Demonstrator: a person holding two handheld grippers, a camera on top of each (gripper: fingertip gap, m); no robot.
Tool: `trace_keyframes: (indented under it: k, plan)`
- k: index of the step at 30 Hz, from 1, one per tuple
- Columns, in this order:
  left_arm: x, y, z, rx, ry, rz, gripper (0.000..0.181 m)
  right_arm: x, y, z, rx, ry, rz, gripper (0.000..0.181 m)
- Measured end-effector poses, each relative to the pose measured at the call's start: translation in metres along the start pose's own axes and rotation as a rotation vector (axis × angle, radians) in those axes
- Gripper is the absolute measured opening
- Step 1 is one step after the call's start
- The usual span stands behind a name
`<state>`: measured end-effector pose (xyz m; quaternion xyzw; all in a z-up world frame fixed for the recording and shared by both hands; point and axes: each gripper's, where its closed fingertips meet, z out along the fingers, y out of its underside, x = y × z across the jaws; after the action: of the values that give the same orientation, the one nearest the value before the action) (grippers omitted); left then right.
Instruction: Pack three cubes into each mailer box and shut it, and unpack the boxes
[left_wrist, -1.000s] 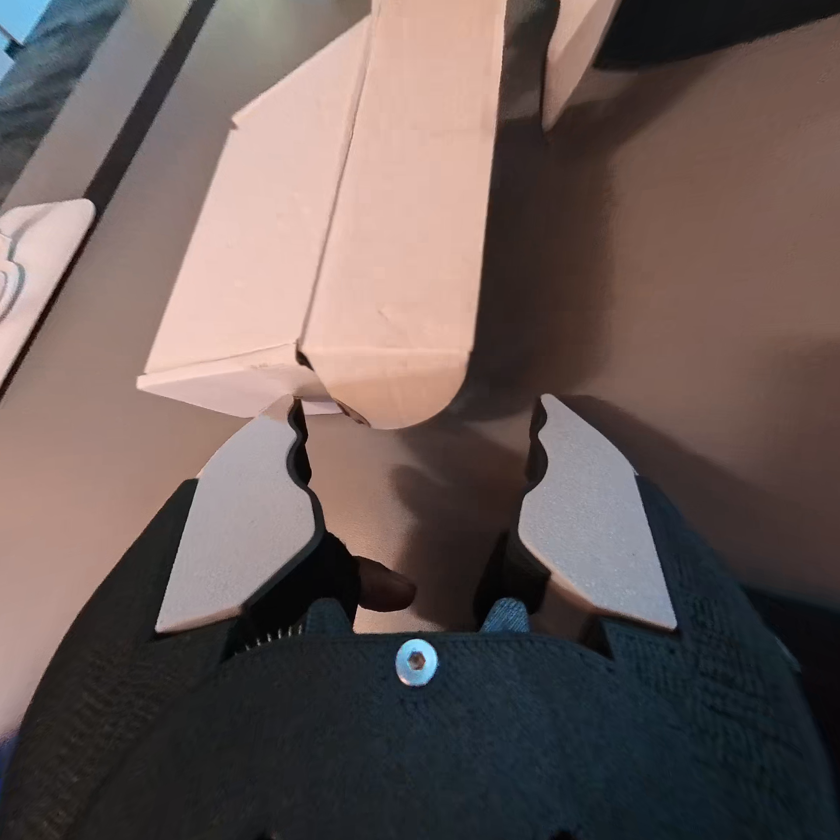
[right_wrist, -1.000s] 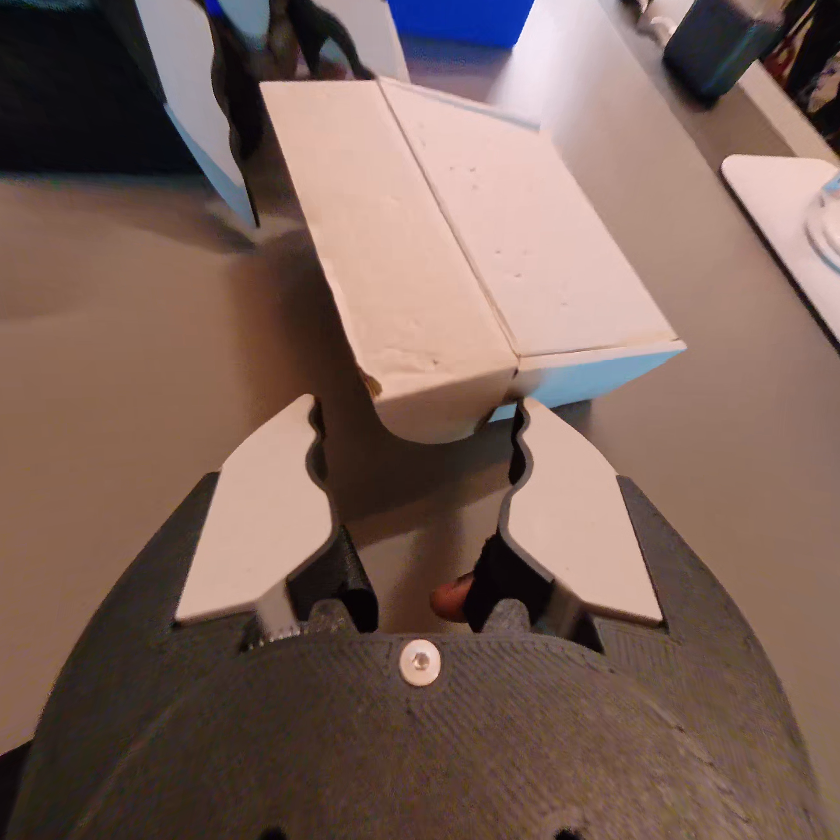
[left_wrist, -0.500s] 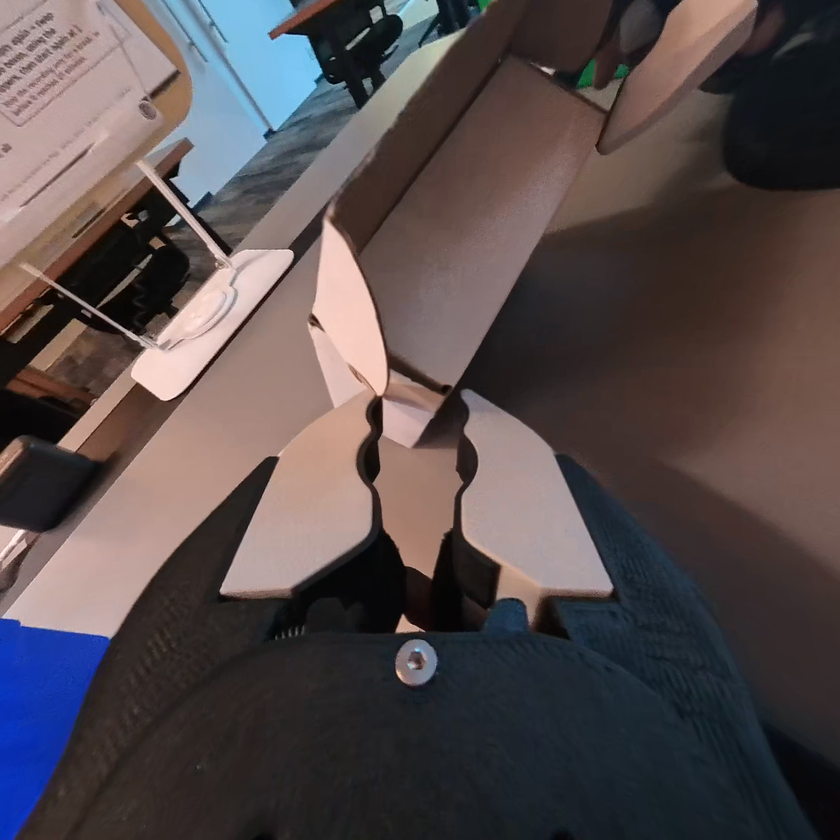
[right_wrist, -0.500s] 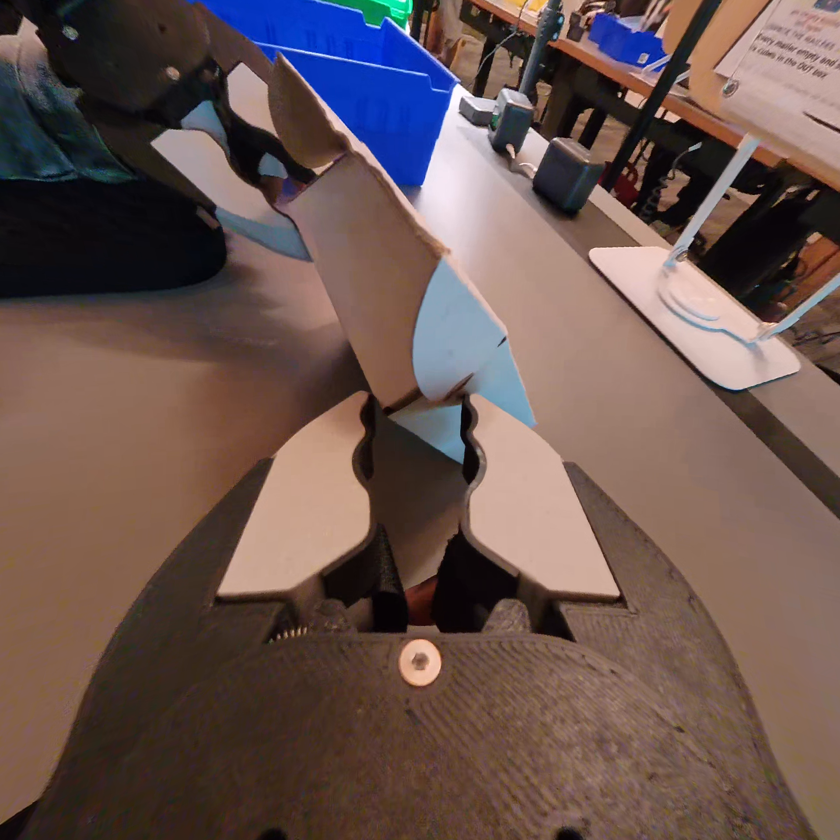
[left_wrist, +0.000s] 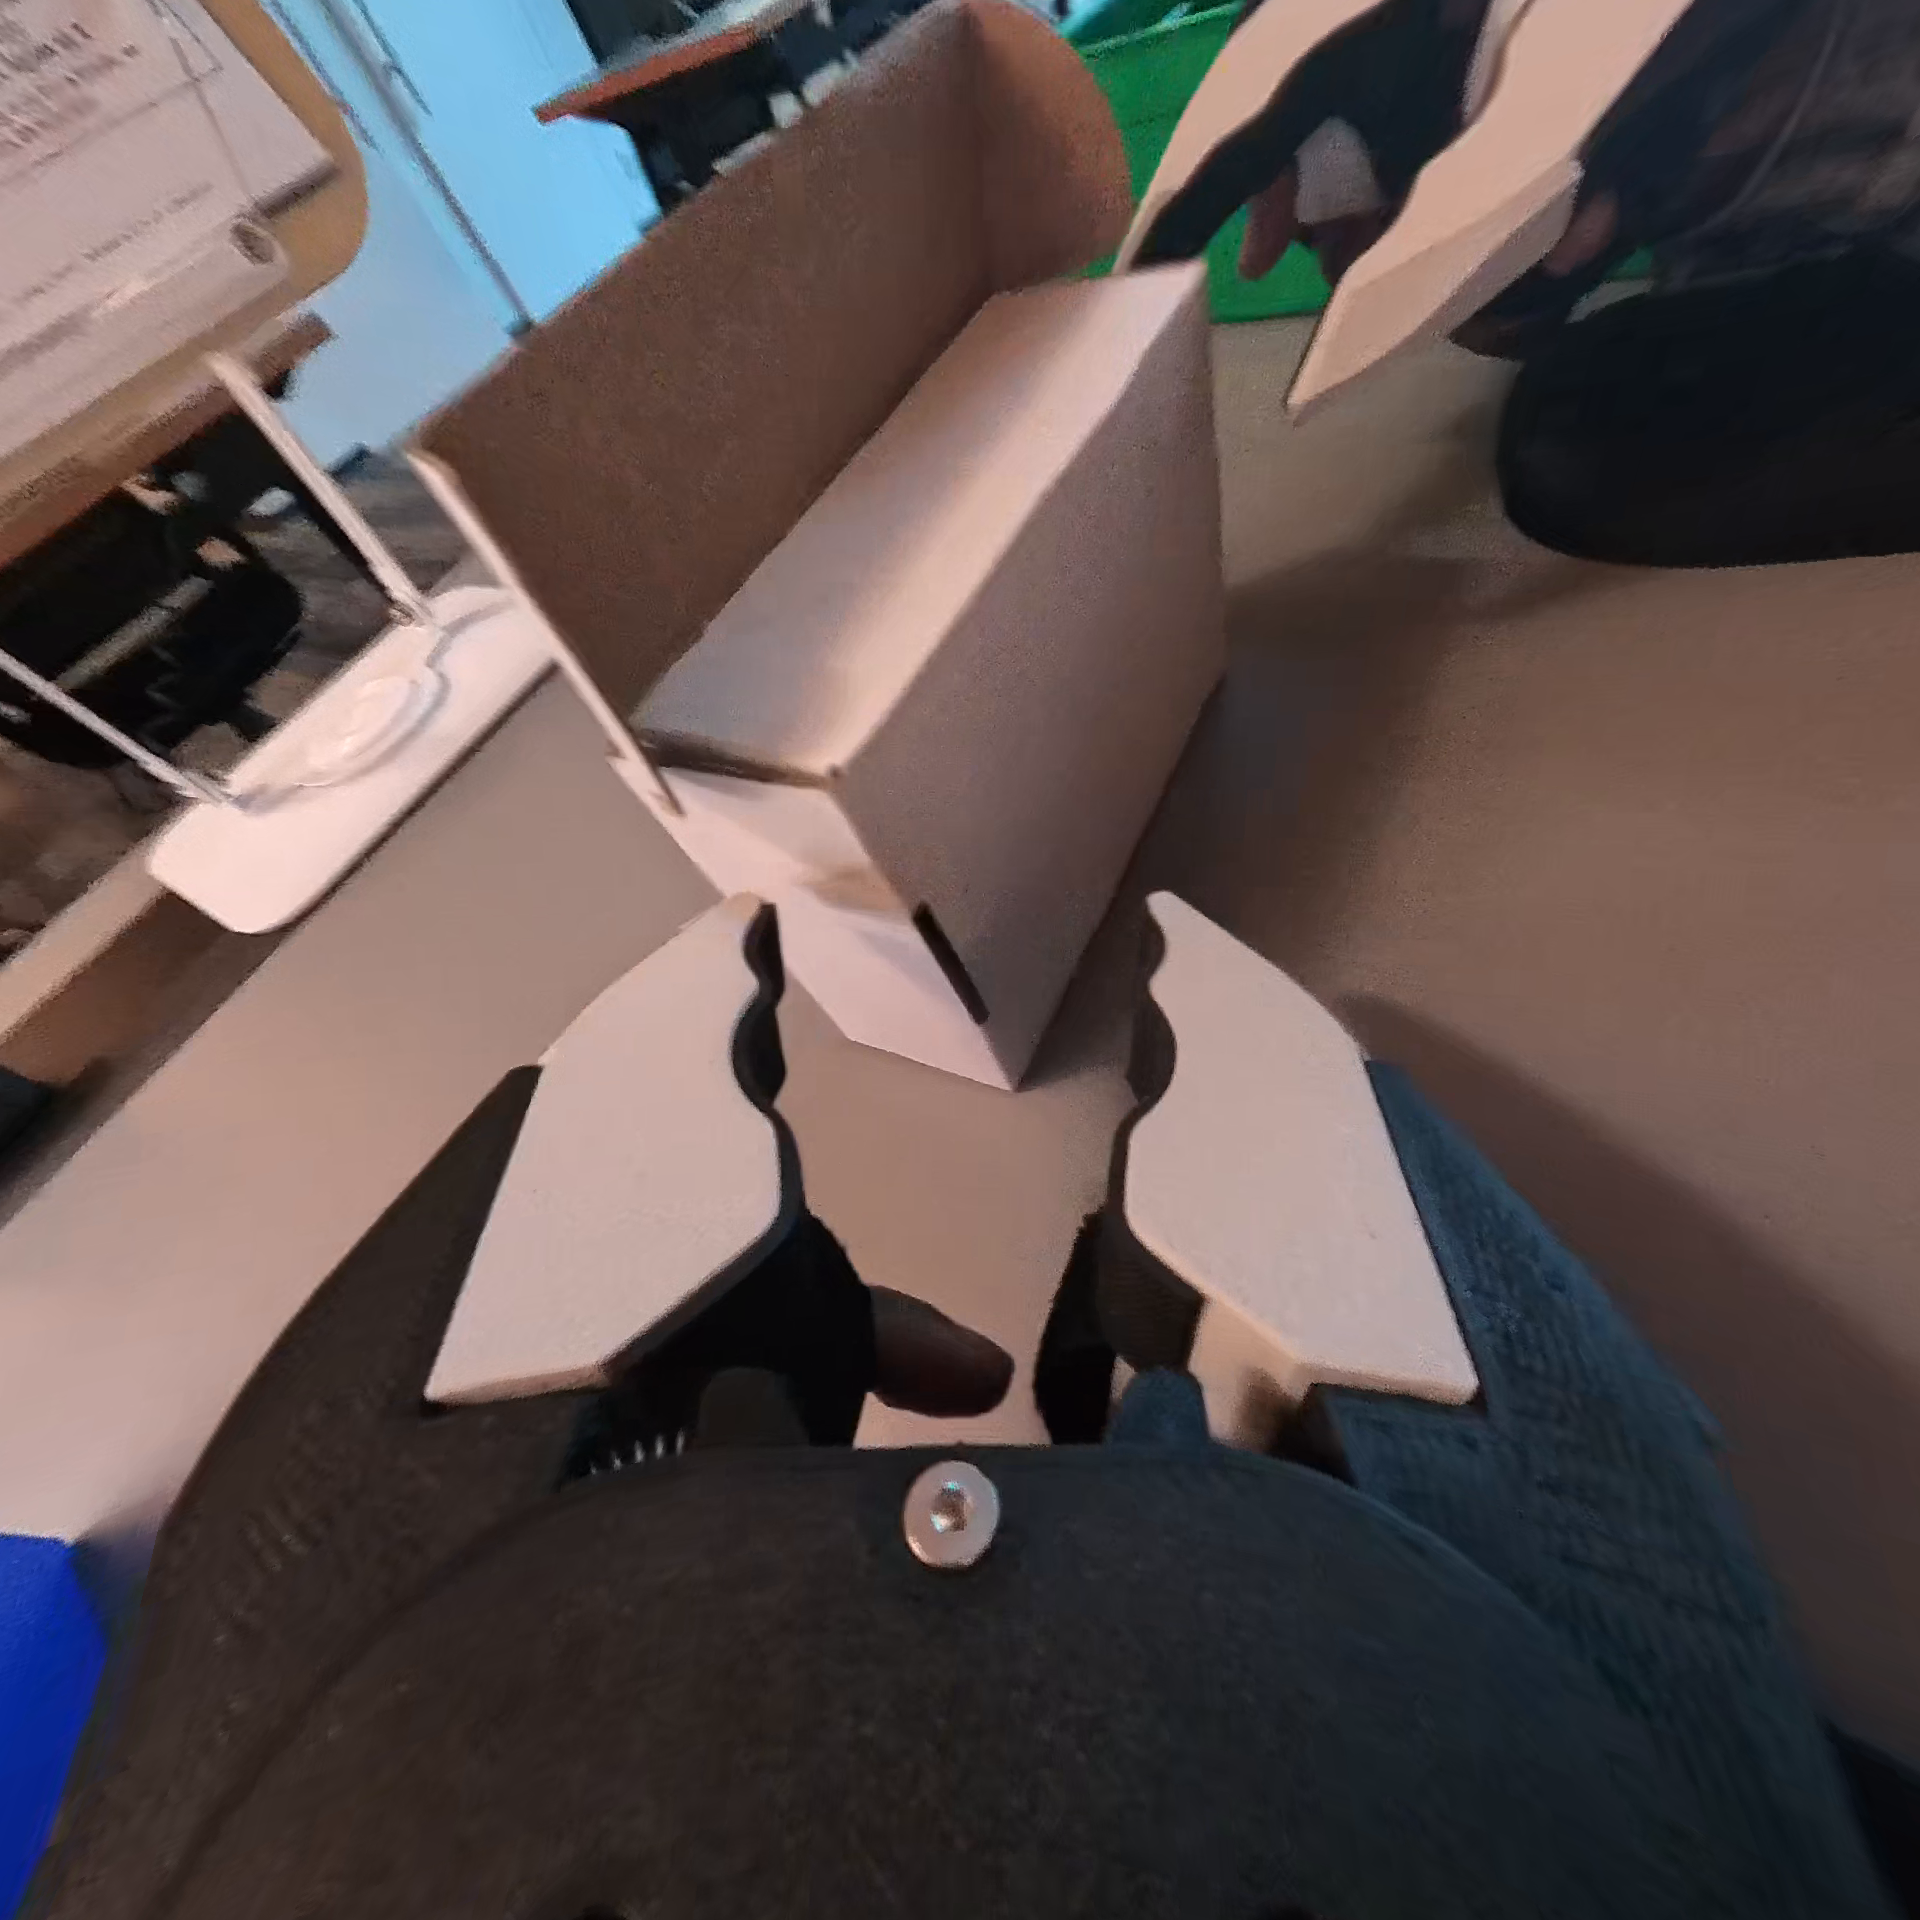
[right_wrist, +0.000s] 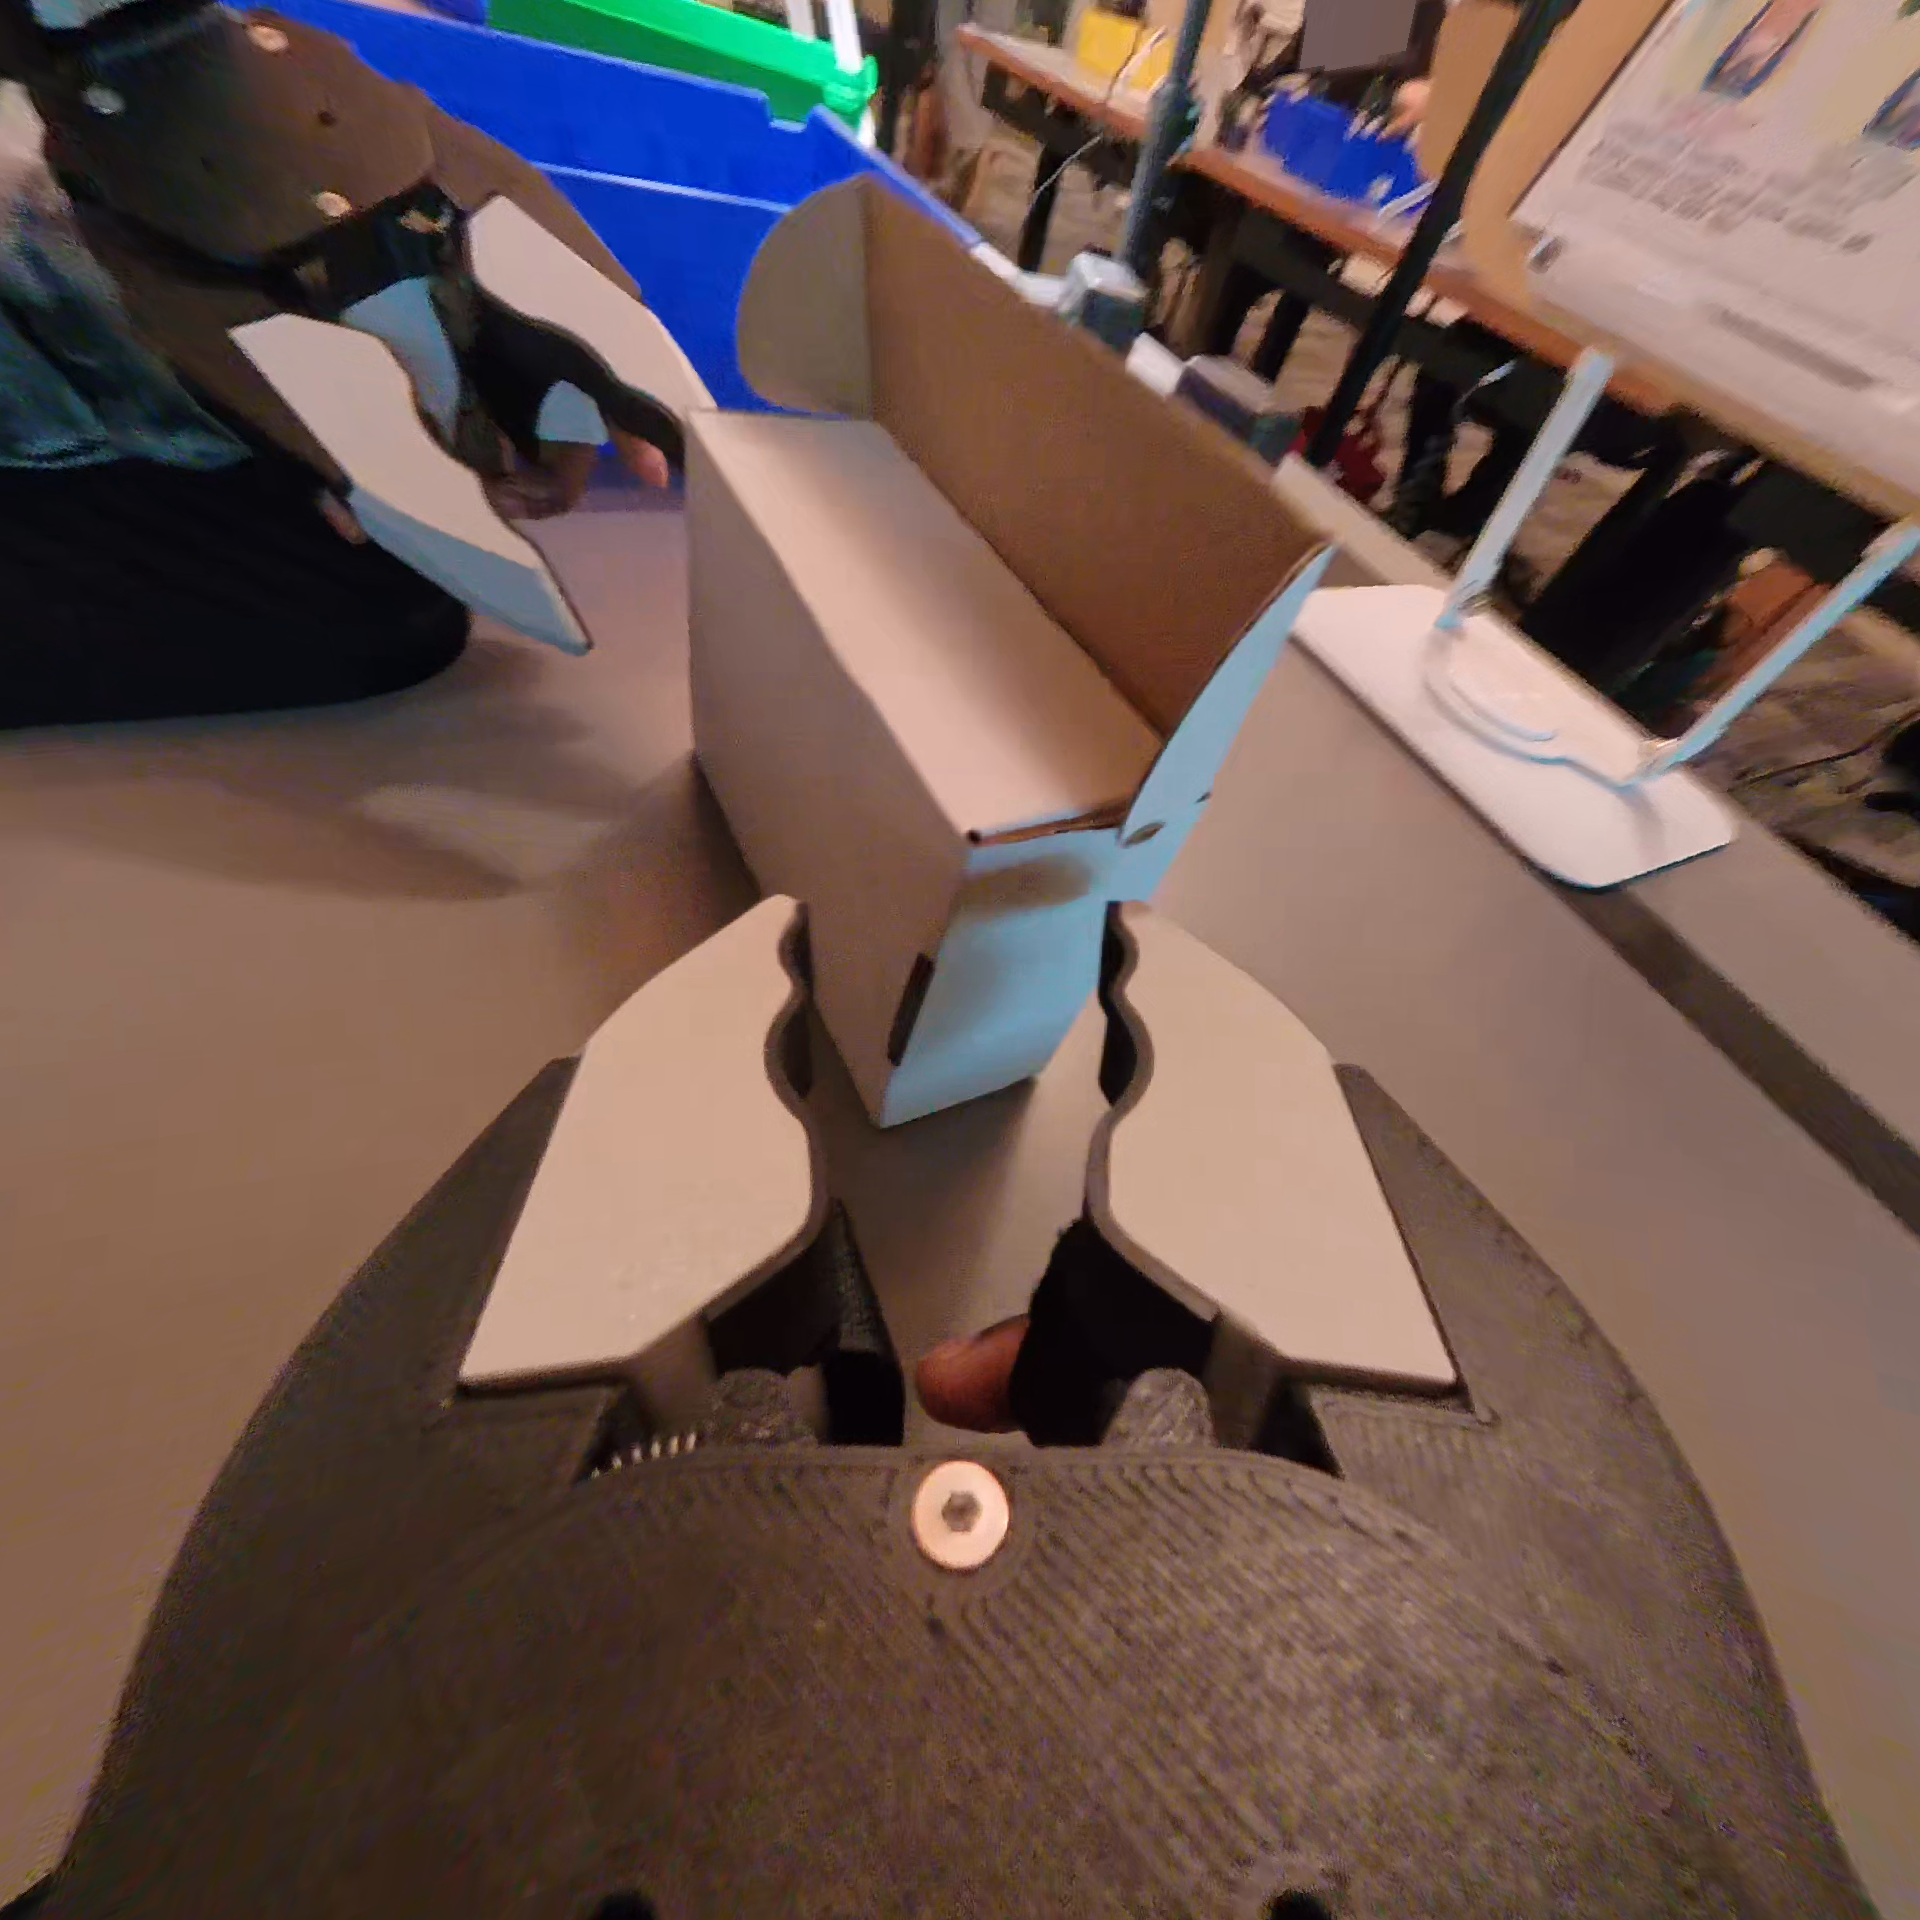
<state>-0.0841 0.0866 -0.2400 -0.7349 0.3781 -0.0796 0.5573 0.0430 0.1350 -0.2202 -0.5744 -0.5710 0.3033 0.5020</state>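
Note:
A brown cardboard mailer box lies on the table with its lid standing up. My left gripper is open at the box's near end, which sits between the fingertips, and it holds nothing. In the right wrist view the same box and raised lid show from the opposite end. My right gripper is open around that end. Each gripper also shows far off in the other's view, the right one and the left one. The inside of the box is hidden, and no cubes are in view.
A blue bin and a green bin stand behind the box. A white stand base with thin legs carrying a sign board sits beside the box; it also shows in the left wrist view. The table edge runs beside it.
The box was shut with both grippers open at its ends. Both then shut on the lid's end flaps and raised the lid. Now the lid stands up and both grippers have opened and let go.

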Motion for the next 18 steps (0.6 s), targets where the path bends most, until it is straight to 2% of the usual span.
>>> trace_keyframes:
  k: [3, 6, 11, 18]
  plan:
    - [-0.017, -0.014, -0.003, 0.079, -0.146, 0.084, 0.076, 0.010, -0.013, -0.003, 0.062, 0.109, -0.102, 0.062]
    - [-0.027, -0.023, -0.006, 0.124, -0.217, 0.089, 0.077, 0.012, -0.022, -0.003, 0.092, 0.156, -0.160, 0.062]
    - [-0.016, -0.040, -0.006, 0.193, -0.156, 0.135, 0.071, 0.006, -0.026, -0.001, 0.101, 0.152, -0.235, 0.053]
    - [-0.016, -0.048, 0.005, 0.170, -0.123, 0.105, 0.071, 0.009, -0.026, 0.001, 0.089, 0.170, -0.247, 0.049]
